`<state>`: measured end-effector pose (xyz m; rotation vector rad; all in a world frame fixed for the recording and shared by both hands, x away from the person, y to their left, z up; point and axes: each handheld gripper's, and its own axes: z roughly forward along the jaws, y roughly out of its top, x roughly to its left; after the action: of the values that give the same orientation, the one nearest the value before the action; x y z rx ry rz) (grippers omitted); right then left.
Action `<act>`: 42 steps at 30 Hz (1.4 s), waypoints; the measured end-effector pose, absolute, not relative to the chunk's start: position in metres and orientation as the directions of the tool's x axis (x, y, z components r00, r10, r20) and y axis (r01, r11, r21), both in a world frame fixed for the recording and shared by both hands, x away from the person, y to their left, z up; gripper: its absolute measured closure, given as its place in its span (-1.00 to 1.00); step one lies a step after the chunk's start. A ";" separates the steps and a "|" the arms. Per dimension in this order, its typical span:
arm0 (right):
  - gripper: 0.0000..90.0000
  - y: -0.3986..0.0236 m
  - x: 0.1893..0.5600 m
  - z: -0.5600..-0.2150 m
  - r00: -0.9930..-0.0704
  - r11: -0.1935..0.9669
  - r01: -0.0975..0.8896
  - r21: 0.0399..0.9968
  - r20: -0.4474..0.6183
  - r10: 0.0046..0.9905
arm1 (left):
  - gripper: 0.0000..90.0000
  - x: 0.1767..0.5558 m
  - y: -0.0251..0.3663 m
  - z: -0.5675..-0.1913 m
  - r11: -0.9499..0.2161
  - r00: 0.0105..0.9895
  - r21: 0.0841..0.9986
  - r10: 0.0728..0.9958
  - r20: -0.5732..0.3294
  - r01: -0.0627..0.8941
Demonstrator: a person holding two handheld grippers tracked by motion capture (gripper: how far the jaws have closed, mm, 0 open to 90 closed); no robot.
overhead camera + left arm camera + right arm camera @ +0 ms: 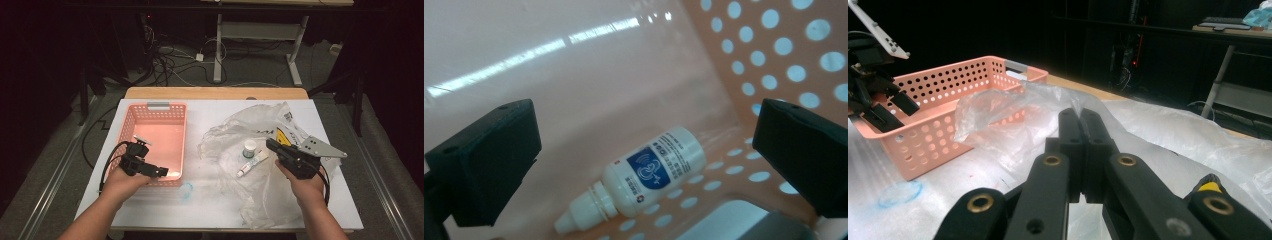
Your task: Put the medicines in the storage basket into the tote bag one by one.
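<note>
We find the left tool [644, 145] released, jaws spread above the small white plastic dropper bottle [639, 182] lying inside the pink perforated plastic basket [774, 50]. We note the right tool [1081, 125] clenched, empty, over the clear plastic bag [1168, 135].

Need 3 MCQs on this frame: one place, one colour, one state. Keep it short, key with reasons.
1. Where does the small white dropper bottle lie?
A. in the basket
B. on the plastic bag
C. in the right gripper

2. What colour is the basket?
A. blue
B. pink
C. green

3. How do the right gripper's jaws stand?
A. wide open
B. shut on the tube
C. shut on nothing

Key: 1 A, it lies on the basket floor by the perforated wall. 2 B, pink in every view. 3 C, jaws meet, nothing between them.
</note>
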<state>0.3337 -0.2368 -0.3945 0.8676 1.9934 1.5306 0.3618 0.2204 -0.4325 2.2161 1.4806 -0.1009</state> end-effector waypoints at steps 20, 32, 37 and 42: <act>1.00 -0.236 0.334 -0.396 -0.689 0.179 0.194 0.965 0.004 0.725 | -0.71 0.382 0.213 -0.439 -0.300 0.308 0.072 0.903 -0.300 0.951; 1.00 -0.237 0.334 -0.395 -0.690 0.172 0.192 0.966 0.008 0.723 | -0.88 0.390 0.212 -0.449 -0.291 0.260 -0.043 0.904 -0.338 0.956; 1.00 -0.236 0.335 -0.396 -0.691 0.171 0.201 0.965 0.016 0.723 | -0.80 0.391 0.212 -0.450 -0.295 0.255 -0.063 0.900 -0.354 0.953; 1.00 -0.236 0.335 -0.395 -0.688 0.167 0.198 0.966 0.015 0.726 | -0.68 0.391 0.212 -0.452 -0.284 0.238 -0.072 0.895 -0.378 0.956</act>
<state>0.3349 -0.2364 -0.3952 0.8712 1.9949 1.5415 0.3912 0.2125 -0.4522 2.3285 1.7627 -0.5237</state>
